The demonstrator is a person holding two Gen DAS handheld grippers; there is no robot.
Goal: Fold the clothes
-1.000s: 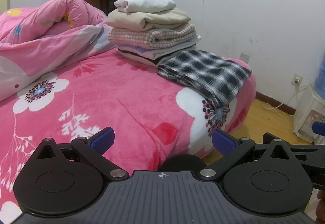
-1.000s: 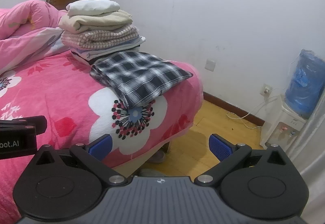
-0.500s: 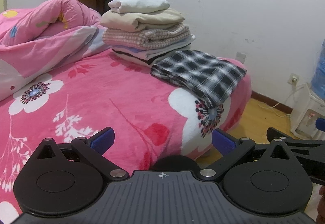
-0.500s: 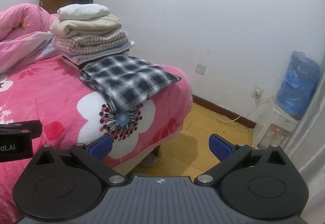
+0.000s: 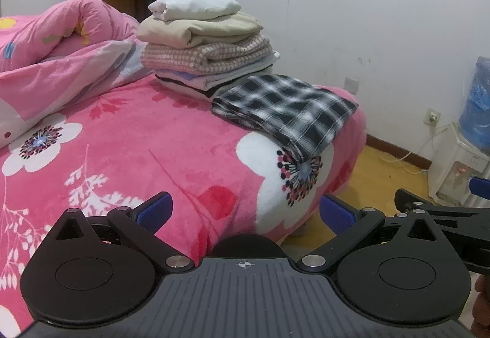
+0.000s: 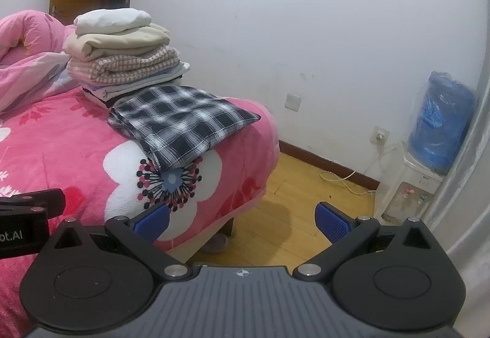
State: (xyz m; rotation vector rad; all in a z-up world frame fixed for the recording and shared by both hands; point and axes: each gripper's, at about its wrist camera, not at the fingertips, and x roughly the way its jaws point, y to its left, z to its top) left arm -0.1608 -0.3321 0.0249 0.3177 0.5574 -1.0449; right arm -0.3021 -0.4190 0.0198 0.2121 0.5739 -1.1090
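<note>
My left gripper [image 5: 244,212] and right gripper [image 6: 242,220] hang wide, empty, having swung slightly rightward off the bed [image 5: 147,154]; the plaid garment [image 5: 288,106] lies folded beside the stack [image 5: 205,40] (fold apparently complete)

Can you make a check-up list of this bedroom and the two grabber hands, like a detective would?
Surface: pink flowered fleece blanket covering the bed.
Job's things: folded black-and-white plaid garment lying flat near the bed corner; stack of folded clothes behind it.
Clutter: rumpled pink quilt.
Grippers: left gripper open, empty; right gripper open, empty.
Cables: white cord trailing on the wooden floor.
Surroundings: white water dispenser with blue bottle.
</note>
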